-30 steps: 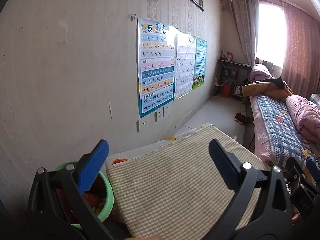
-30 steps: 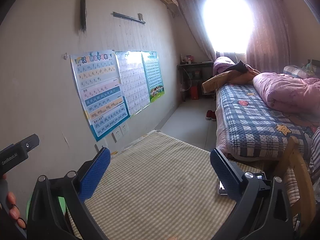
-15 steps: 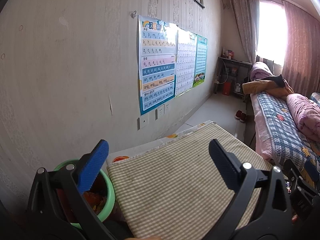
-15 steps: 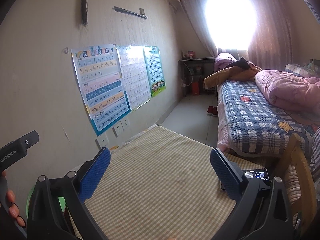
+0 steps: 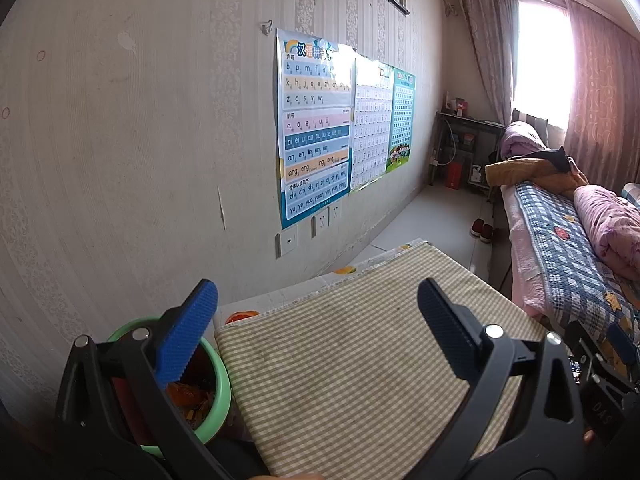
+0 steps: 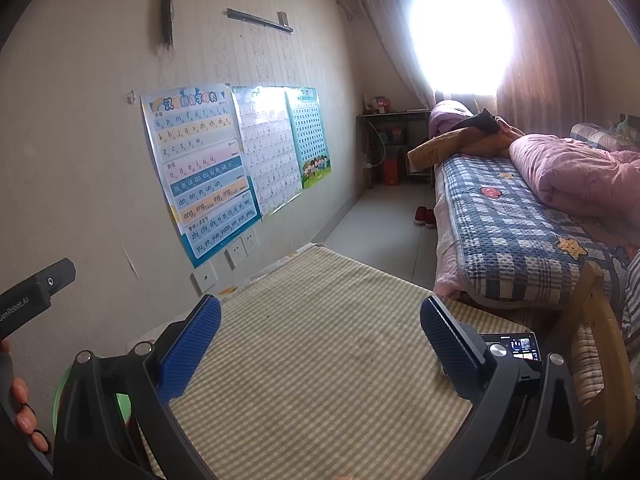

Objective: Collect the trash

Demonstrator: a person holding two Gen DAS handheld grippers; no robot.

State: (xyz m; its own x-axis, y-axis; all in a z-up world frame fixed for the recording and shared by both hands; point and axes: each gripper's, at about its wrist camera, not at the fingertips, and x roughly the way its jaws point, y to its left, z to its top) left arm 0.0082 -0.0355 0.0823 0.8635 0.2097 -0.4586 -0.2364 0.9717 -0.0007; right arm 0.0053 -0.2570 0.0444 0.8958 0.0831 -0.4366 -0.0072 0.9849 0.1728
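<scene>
your wall poster (image 5: 314, 128) reads "b p m f d", "ai ei ui ao ou", "ang eng ing ong"; the left gripper (image 6: 24, 300) body seen beside you says "genrobot.ai".

Table cover (image 5: 360, 360): beige-green gingham. Bin (image 5: 222, 384): green rim, orange contents. Bedspread (image 6: 516, 224): blue-white plaid. Quilt (image 6: 568, 172): pink.

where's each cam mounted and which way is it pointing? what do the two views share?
Left wrist: on the left gripper, looking forward over the checked tablecloth toward the wall posters; green bin at lower left; both open fingers show.
Right wrist: on the right gripper, facing the window and the bed; open fingers show, plus the person's fingers at the left edge.
Shared: tablecloth, posters, bed, bin.
</scene>
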